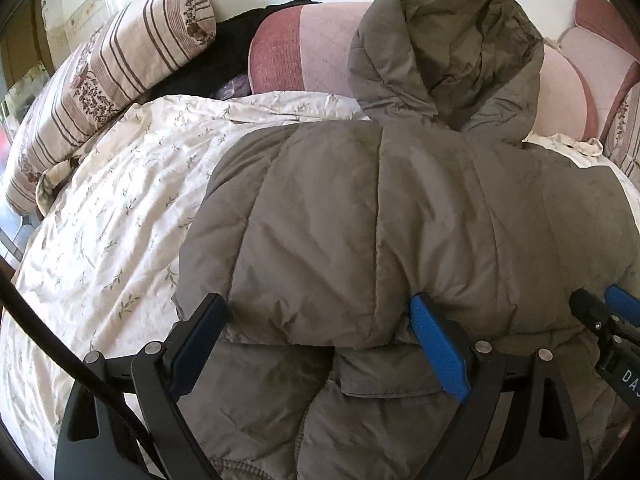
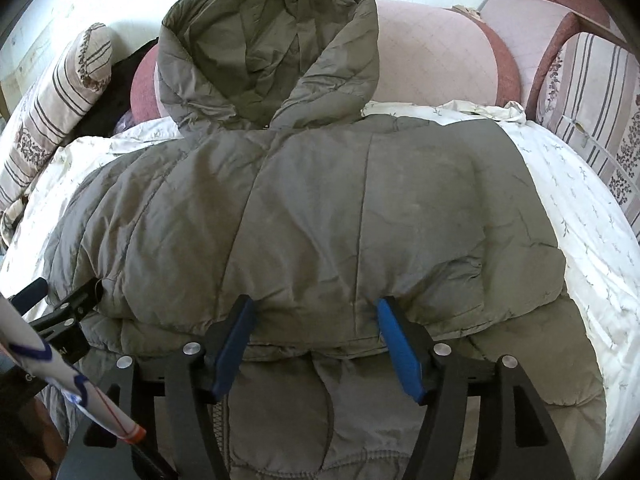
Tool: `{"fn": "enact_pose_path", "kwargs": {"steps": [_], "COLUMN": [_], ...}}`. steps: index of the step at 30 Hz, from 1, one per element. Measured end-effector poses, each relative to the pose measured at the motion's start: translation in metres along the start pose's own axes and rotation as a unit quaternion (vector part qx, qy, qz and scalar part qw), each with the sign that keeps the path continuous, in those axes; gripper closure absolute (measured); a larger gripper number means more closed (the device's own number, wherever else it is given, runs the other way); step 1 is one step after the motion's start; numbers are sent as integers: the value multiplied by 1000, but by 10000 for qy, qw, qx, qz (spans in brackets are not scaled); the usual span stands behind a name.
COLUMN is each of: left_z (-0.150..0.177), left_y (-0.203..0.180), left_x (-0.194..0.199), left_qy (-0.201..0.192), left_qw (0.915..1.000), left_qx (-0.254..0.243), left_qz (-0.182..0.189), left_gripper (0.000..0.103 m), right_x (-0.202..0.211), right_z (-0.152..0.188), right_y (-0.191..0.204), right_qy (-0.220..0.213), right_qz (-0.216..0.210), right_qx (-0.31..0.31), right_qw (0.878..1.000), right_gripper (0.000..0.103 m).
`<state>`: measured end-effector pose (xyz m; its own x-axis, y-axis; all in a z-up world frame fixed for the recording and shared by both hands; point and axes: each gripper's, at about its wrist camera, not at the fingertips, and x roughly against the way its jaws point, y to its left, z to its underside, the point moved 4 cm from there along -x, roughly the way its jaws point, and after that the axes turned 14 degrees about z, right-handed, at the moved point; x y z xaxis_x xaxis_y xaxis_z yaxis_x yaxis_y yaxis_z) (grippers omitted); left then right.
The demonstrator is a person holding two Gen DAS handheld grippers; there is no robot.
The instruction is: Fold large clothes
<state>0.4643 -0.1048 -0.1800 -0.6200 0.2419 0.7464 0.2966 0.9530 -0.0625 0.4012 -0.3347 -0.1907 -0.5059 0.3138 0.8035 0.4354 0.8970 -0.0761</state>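
A grey-brown padded jacket lies on a bed, folded over itself, its hood resting against the headboard. My left gripper is open, its blue-padded fingers either side of the folded edge near the jacket's left part. My right gripper is open too, its fingers either side of the same folded edge further right. The right gripper's tip shows at the right edge of the left wrist view. The left gripper shows at the left of the right wrist view.
The jacket lies on a white floral sheet. A striped floral bolster and dark clothing lie at the back left. A pink padded headboard stands behind. A striped cushion is at the right.
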Motion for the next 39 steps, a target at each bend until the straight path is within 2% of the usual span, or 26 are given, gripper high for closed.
{"fn": "enact_pose_path", "kwargs": {"steps": [6, 8, 11, 15, 17, 19, 23, 26, 32, 35, 36, 38, 39], "left_z": [-3, -7, -13, -11, -8, -3, -1, -5, -17, -20, -20, -19, -18], "left_y": [0, 2, 12, 32, 41, 44, 46, 47, 44, 39, 37, 34, 33], "left_x": [5, 16, 29, 21, 12, 4, 2, 13, 47, 51, 50, 45, 42], "left_qy": [-90, -294, -573, -386, -171, 23, 65, -160, -901, -1007, -968, -888, -833], "left_qw": [9999, 9994, 9979, 9970, 9952, 9932, 9917, 9913, 9899, 9903, 9913, 9925, 9932], "left_qx": [43, 119, 290, 666, 949, 1111, 1208, 1231, 1040, 905, 857, 801, 778], "left_qz": [27, 108, 61, 51, 194, 346, 440, 442, 326, 297, 255, 238, 246], "left_gripper": [10, 10, 10, 10, 10, 10, 10, 10, 10, 10, 10, 10, 10], "right_x": [13, 26, 31, 7, -4, -16, -17, -10, 16, 22, 22, 23, 21], "right_z": [-5, -13, -21, -18, -15, -9, -9, -13, -23, -24, -24, -24, -23], "right_y": [-6, -14, -32, -55, -60, -59, -58, -63, -67, -65, -63, -58, -55], "right_qy": [-110, -366, -539, -116, 91, 332, 361, 301, -231, -355, -373, -379, -330], "right_qz": [-109, -187, 33, 217, 340, 290, 250, 181, 232, 158, 127, -6, -54], "right_qx": [-142, -289, -496, -839, -881, -895, -939, -1065, -1197, -1179, -1156, -1063, -1005], "right_qw": [9998, 9987, 9973, 9962, 9955, 9950, 9946, 9937, 9923, 9923, 9925, 9936, 9944], "right_gripper": [34, 34, 34, 34, 33, 33, 33, 33, 33, 33, 34, 52, 53]}}
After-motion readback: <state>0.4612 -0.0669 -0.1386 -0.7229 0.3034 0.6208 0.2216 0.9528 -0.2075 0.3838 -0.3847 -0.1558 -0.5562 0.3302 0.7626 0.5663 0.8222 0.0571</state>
